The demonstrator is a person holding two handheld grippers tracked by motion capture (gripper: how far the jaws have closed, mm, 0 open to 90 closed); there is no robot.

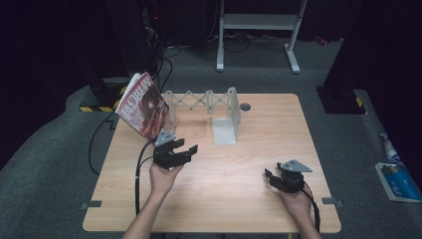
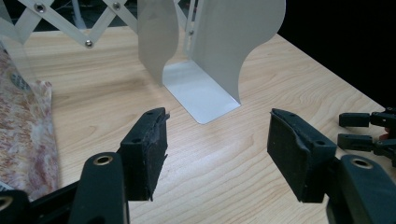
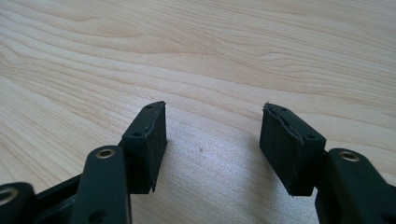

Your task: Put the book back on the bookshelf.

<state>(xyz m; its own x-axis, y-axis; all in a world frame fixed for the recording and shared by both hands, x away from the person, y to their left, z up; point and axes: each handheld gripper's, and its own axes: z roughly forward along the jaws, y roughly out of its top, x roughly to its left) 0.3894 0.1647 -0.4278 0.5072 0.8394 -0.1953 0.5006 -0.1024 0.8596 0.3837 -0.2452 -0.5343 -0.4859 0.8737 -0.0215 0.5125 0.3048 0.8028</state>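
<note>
- Both grippers sit over the wooden table (image 1: 239, 199) with their jaws spread wide and nothing between them.
- On the person's left, the left gripper (image 1: 185, 151) is held up off the table by the left hand (image 1: 163, 177), jaws pointing toward the middle and far side of the table; its cable trails down off the near edge.
- From the left gripper view, the left gripper (image 2: 217, 140) looks at a white metal bookend (image 2: 205, 65) standing upright a little way ahead — its flat foot lies on the wood, pointing back toward the jaws.
- Behind the bookend runs a white folding rack (image 1: 199, 102) with a criss-cross lattice, stretched along the far side of the table.
- A magazine (image 1: 144, 105) with a red and dark cover leans tilted at the rack's left end, just beyond the left gripper; its cover edge shows at the left of the left gripper view.
- On the person's right, the right gripper (image 1: 268, 175) rests low near the near right corner, held by the right hand (image 1: 297, 198), well apart from the bookend.
- Bare wood grain — that is what the right gripper (image 3: 212, 135) faces in its own view.
</note>
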